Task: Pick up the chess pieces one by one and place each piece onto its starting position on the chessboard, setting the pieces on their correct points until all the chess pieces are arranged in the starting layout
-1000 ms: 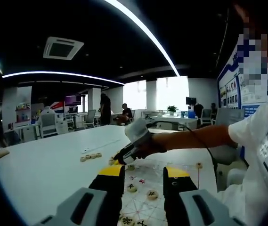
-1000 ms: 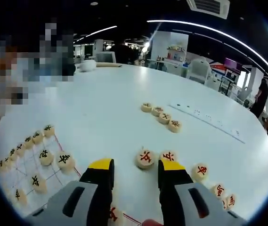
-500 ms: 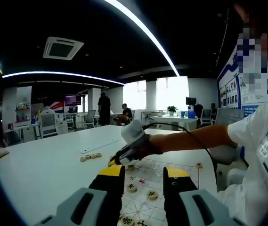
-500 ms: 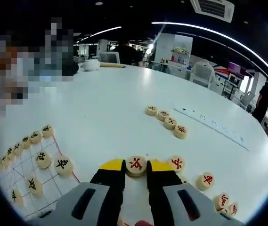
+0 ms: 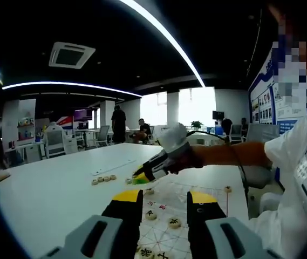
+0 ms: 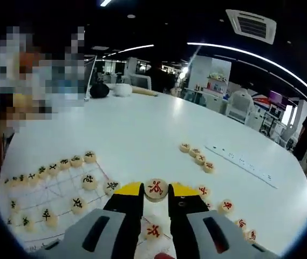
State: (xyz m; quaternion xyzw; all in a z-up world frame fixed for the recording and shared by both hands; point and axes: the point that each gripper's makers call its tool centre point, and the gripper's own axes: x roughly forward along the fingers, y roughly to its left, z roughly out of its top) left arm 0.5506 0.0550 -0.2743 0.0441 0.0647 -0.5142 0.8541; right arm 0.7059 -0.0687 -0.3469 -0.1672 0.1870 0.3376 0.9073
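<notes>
Wooden piece, red character: red-marked chess piece [image 6: 156, 189] clamped between the yellow-tipped jaws of the right gripper [image 6: 156, 190], lifted above the white table [image 6: 142, 124].
Board: chessboard [image 6: 61, 189] near left in the right gripper view, far row of black-marked pieces [image 6: 61, 162] lined along its edge; near corner cut off by the gripper body.
Loose pieces: row of four [image 6: 196, 157] far right, more scattered right [image 6: 227, 206]; characters too small to read.
Left gripper [image 5: 164, 198]: jaws apart, nothing between them, over the board.
Right gripper seen from left gripper view [image 5: 154, 171]: tips raised above the board, held piece hard to make out.
</notes>
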